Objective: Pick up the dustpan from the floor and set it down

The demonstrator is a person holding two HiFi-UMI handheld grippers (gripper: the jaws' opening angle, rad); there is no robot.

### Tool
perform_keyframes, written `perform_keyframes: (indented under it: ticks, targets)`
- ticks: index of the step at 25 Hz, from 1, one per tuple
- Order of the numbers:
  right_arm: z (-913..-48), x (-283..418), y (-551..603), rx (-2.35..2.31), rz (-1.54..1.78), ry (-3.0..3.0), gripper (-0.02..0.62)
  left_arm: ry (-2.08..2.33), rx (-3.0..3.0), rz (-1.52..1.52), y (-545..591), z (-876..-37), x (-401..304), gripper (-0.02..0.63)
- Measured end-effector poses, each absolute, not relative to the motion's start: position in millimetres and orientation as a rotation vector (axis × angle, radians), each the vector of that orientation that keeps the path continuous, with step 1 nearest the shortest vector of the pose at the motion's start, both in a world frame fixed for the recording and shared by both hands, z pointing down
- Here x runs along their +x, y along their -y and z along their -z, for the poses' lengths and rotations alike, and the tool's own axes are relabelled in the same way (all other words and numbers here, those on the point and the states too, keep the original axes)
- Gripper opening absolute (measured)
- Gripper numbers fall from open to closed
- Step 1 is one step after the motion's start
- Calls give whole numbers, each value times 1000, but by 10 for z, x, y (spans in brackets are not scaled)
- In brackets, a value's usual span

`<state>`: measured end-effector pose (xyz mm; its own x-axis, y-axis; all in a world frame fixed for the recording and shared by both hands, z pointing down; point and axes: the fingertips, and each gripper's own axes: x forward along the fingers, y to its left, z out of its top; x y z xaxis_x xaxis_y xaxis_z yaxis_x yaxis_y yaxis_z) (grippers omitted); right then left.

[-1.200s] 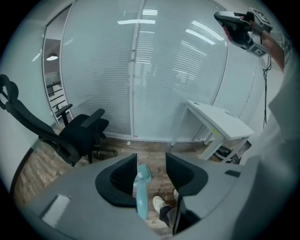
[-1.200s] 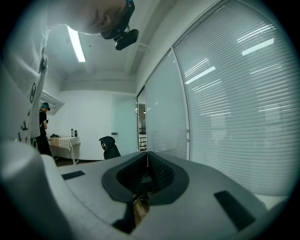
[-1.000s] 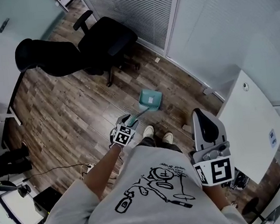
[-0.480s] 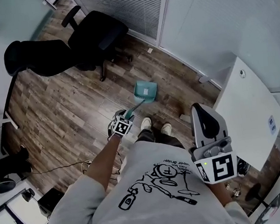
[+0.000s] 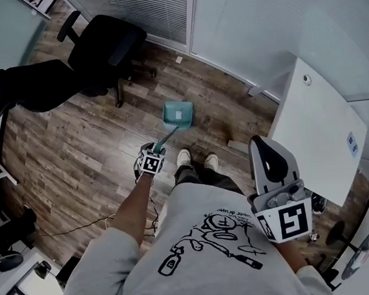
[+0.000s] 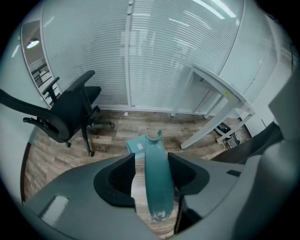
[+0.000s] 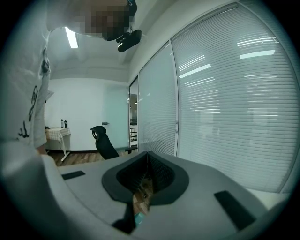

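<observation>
Dustpan (image 5: 178, 113) at set-down, head view and both gripper views. The only container is the dustpan's shallow tray. It shows just 1 small pale patch (image 6: 139, 146) on its inner face, either a label or a scrap; the view is too coarse to tell which.

Counts: 1 dustpan, 2 grippers, 2 chairs, 1 white desk (image 5: 315, 124), 2 pale shoes (image 5: 184, 156).

The dustpan is teal plastic, with a squarish tray and 1 long, slim handle (image 6: 155, 187). The tray lies on the wood-plank floor (image 5: 75, 154), toward the floor's edge along the blind-covered glass wall (image 5: 158, 10). It sits between the black office chair (image 5: 104, 44) and the desk, just ahead of the shoes. A second black chair (image 5: 32, 87) stands farther left.

The handle slants up from the tray into the left gripper (image 6: 151, 157). That gripper's fingers (image 6: 123, 176) are spread and released, with the handle passing between them and bare floor showing along its left side. The right gripper (image 7: 147, 153) is raised beside the desk, its fingers clenched tip to tip on nothing.
</observation>
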<state>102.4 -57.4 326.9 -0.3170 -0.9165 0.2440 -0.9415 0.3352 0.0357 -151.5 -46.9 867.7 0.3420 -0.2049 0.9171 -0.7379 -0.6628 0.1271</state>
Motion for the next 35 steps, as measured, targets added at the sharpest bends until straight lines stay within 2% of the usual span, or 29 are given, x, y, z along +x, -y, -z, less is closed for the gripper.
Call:
perform_keyframes:
  ticks: [2, 4, 18, 35]
  targets:
    - [-3276, 1045, 564, 1692, -167, 2372, 5, 829, 2083, -1286, 507, -8682, -1482, 203]
    - [-3283, 1058, 551, 1698, -172, 2368, 5, 831, 2103, -1280, 527, -8648, -1448, 119]
    - [-3285, 1093, 550, 1701, -173, 2395, 5, 908, 2175, -1225, 669, -8359, -1295, 114]
    - [-3289, 956, 608, 1652, -188, 2507, 4, 1074, 2250, -1062, 751, -7289, -1181, 110]
